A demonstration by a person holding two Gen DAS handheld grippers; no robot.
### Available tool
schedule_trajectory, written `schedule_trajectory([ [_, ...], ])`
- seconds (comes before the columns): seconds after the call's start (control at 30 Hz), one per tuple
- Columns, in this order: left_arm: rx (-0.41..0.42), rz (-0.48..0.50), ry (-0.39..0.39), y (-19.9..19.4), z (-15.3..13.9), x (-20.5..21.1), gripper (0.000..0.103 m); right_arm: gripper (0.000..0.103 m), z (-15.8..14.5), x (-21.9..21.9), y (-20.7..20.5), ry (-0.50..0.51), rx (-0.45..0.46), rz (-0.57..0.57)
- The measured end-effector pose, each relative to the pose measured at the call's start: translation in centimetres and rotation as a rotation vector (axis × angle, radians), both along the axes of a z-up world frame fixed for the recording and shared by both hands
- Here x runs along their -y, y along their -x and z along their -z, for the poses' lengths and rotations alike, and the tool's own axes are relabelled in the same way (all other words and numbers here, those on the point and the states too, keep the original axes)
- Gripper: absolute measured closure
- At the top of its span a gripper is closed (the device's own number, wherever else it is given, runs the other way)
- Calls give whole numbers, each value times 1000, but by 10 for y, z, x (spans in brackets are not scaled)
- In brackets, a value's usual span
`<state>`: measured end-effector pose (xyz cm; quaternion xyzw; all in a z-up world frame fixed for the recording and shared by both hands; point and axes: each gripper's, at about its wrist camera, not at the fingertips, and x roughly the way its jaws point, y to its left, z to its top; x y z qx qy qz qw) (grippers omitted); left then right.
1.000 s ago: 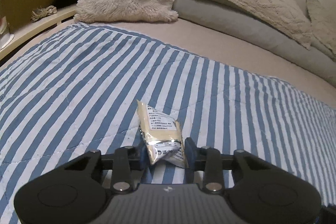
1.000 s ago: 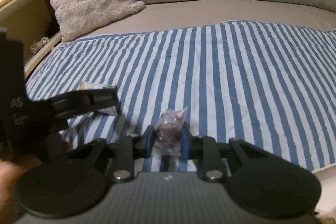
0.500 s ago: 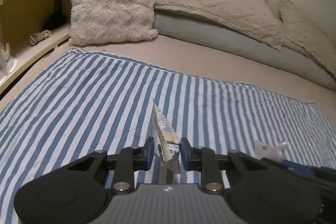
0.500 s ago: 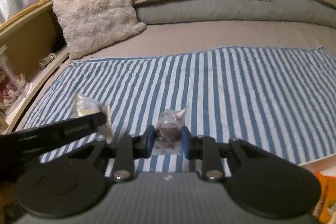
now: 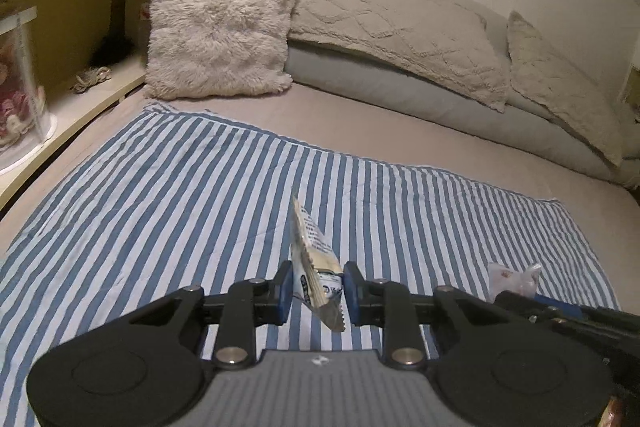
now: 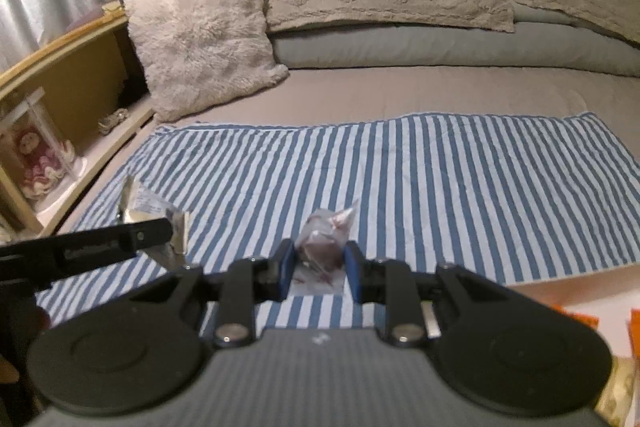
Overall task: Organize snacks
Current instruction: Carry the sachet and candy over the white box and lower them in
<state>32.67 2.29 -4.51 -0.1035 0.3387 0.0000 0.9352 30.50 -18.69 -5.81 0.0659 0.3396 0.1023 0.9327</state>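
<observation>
While each gripper clamps a snack, striped cloth (image 5: 160, 219) lies bare below.

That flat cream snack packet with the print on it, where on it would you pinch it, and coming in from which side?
Pinch the packet across its flat faces near one crimped end, coming from that end along its length. It is thin and floppy, so only the broad faces give the pads purchase, and an end grip lets the rest stick out freely. The left gripper holds it that way now, its lower end clamped edge-on.
</observation>
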Motion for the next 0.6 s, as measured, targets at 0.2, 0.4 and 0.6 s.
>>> schedule_trajectory([
  [0.2, 34, 43, -34, 34, -16, 5, 75, 71, -13, 3, 21, -19, 20, -6],
  [0.4, 76, 98, -62, 65, -30, 20, 75, 71, -23, 8, 47, -16, 51, -25],
  [0.6, 104, 137, -46, 89, -38, 34, 75, 71, -30, 21, 71, -8, 79, -24],
])
